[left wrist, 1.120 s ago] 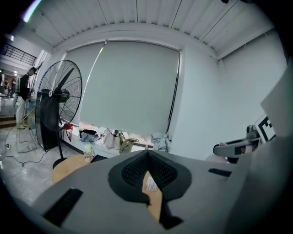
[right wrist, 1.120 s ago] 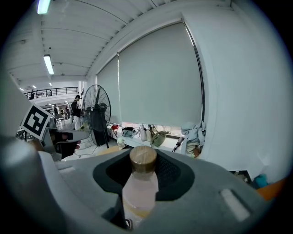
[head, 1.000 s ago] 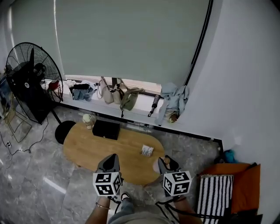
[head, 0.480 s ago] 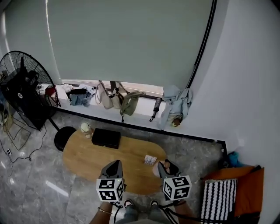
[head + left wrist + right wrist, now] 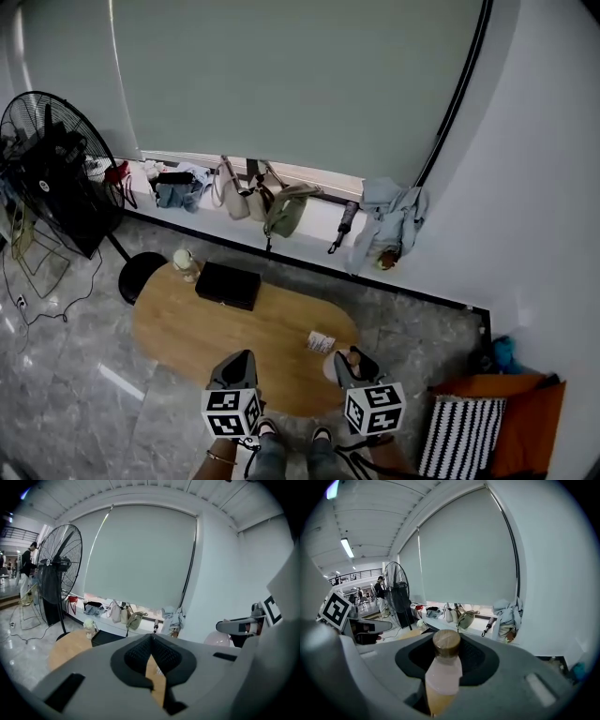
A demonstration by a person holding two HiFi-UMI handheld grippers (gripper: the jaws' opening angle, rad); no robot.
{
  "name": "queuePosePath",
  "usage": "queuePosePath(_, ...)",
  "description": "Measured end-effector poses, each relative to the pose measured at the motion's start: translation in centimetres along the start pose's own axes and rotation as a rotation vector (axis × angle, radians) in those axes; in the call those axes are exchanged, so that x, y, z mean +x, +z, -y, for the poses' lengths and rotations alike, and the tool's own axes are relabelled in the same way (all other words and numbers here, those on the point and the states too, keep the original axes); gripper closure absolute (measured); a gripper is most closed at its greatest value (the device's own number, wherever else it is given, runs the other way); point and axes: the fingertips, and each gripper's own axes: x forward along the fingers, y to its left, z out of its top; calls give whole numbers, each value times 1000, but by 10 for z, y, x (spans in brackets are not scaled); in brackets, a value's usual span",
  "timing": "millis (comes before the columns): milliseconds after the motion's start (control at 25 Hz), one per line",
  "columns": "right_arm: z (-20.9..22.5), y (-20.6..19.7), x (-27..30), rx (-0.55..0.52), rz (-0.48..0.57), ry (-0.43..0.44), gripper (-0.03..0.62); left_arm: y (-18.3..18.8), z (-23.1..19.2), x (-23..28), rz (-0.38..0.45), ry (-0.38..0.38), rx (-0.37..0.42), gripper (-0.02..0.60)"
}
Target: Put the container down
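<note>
The container is a pale pink bottle (image 5: 443, 670) with a wooden cap and orange liquid at its bottom. My right gripper (image 5: 446, 652) is shut on it, upright between the pads. In the head view the bottle (image 5: 333, 367) hangs in the right gripper (image 5: 349, 360) over the near right edge of the oval wooden table (image 5: 187, 328). To its left, over the table's near edge, my left gripper (image 5: 244, 358) is shut with nothing in it. The left gripper view shows its pads (image 5: 136, 656) meeting at the tips, with the bottle (image 5: 218, 639) off to the right.
On the table lie a black box (image 5: 227, 284), a small bottle (image 5: 186, 264) at its far left end and a small packet (image 5: 321, 341). A big floor fan (image 5: 56, 187) stands at the left. Bags (image 5: 262, 202) line the window ledge. A striped bag (image 5: 459, 436) sits at the right.
Both grippers have slid lower in the head view, toward the table's near edge. The bottle is still in the right one. The view has swung a little.
</note>
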Motion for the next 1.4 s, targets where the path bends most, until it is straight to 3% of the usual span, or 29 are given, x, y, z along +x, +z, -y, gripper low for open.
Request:
queuePosePath(320,6,-34,26,2,-51,11,461,-49,-9,15,-56,32,-35,588)
queuePosePath(960,-10,-137,112,21,-148,95,461,-159,-76,72,-99,156,-153,588)
queuePosePath(1400,-14,-210,165,7,-185,138,461,-223,-105,109,-116,159,-143,588)
